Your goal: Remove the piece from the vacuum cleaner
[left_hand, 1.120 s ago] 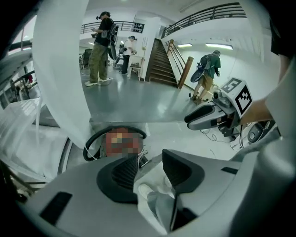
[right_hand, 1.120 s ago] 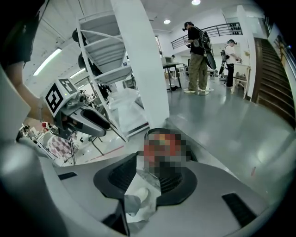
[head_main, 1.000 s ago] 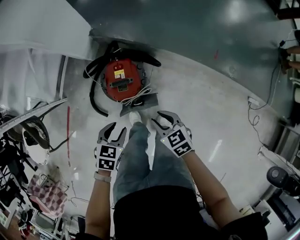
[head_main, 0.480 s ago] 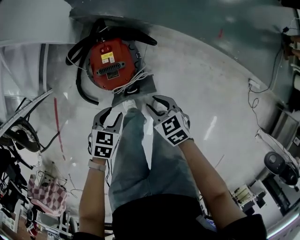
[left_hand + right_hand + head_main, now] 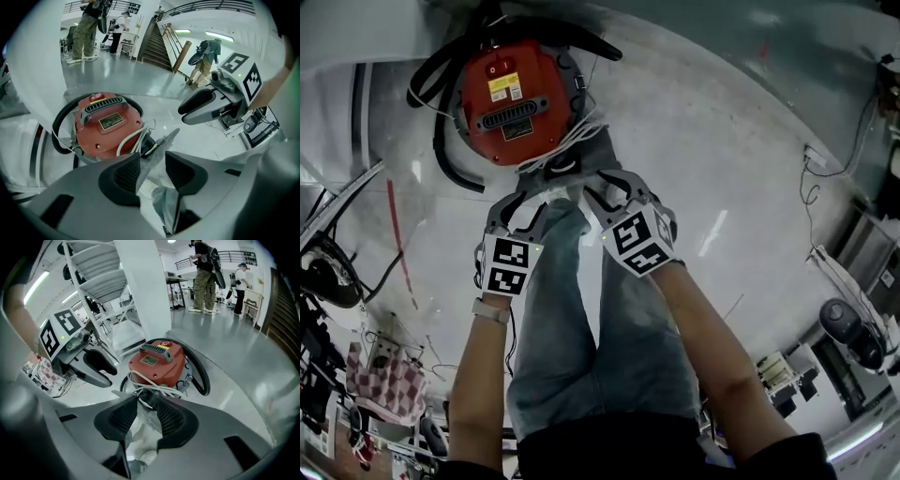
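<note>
Your left gripper (image 5: pixel 523 208): jaws apart, holding nothing. Your right gripper (image 5: pixel 614 195): the same. Red vacuum cleaner (image 5: pixel 511 98) (black hose (image 5: pixel 441 159), white cord (image 5: pixel 572 141)) on the floor (image 5: pixel 722 159); grey piece (image 5: pixel 586 155) just ahead of both grippers.

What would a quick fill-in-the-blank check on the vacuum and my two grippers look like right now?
The vacuum cleaner on the floor has a ____ body.
The hose looped round it is ____.
The cord lying against it is ____.
The jaws of the left gripper and the right gripper both stand ____, holding nothing.
Missing words: red; black; white; apart.
</note>
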Demonstrator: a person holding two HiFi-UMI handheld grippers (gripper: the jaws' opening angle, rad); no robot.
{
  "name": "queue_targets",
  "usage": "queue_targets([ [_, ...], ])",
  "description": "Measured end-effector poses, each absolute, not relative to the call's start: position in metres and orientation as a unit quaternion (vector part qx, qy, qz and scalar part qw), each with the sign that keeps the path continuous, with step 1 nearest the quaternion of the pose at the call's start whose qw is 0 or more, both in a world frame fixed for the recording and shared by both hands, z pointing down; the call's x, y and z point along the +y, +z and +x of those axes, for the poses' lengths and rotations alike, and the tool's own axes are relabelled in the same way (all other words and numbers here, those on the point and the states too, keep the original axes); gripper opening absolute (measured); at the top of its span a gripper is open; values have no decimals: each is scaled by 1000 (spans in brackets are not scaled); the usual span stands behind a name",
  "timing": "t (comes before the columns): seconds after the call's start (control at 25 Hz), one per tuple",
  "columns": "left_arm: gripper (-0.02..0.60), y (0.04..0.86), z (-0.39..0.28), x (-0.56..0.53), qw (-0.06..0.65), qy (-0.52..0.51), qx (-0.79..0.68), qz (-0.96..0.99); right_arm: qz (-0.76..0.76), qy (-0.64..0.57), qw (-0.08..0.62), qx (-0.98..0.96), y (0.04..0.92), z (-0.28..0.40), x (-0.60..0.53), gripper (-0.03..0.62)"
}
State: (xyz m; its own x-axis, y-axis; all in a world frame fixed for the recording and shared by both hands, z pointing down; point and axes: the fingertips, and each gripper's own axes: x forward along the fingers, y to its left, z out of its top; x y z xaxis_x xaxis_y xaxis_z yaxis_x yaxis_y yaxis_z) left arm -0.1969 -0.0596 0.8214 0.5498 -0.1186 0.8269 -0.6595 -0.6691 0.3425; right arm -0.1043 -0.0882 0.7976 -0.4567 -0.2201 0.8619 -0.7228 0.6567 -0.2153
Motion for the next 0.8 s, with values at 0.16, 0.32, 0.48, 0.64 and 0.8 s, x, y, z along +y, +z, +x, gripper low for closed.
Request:
queue_targets([
  [0.16,181,854,-194,-52,339,416,-233,811,273,284,447,-803,825,-111,-84,153],
  [0.32,181,879,-188,-57,327,424,-221,815,261,277,457,-804,853,-112,-86,153],
  [0.48,181,899,-184,-55,329,430,-215,813,251,287,460,-802,880,-112,-82,152],
  [0.64,179,918,-181,-52,313,443,-206,815,231,287,468,-803,901,-113,-77,150],
  [0.8,162,927,-174,-47,291,453,-193,820,211,276,469,-812,906,-116,-76,146],
])
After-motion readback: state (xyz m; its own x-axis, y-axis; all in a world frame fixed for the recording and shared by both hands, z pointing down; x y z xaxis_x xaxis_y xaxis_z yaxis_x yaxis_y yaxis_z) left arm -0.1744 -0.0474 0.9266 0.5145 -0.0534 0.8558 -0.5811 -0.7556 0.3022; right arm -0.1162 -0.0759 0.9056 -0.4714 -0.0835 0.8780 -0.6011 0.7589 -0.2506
